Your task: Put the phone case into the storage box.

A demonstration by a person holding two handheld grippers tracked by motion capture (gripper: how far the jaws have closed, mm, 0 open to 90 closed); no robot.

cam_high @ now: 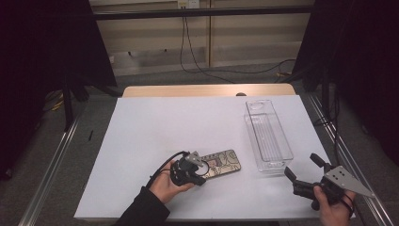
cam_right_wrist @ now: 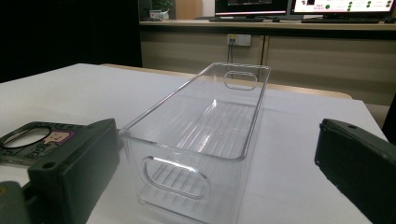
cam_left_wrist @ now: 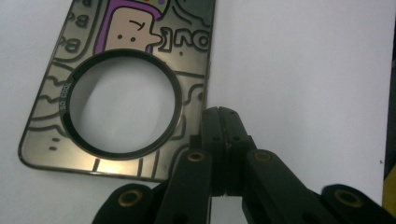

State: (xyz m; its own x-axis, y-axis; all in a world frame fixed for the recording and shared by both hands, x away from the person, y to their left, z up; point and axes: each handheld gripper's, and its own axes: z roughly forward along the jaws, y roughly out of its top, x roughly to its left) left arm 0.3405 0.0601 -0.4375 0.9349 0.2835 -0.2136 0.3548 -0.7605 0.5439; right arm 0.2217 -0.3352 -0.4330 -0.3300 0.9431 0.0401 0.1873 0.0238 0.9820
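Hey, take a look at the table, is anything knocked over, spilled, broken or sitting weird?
Nothing stands out. The clear bin stands upright and empty on the white sheet, the phone case lies flat beside it, angled slightly, with the closed left gripper at its edge. No spills or damage visible.

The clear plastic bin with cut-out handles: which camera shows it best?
The right gripper view: the clear plastic bin sits close, ribbed floor and both handles plain. The high view shows it whole but small, beside the cartoon-printed phone case.

High view looks down from above; gripper views sit low and close, seemingly sharing the phone case (cam_left_wrist: pixel 116 88) at left.
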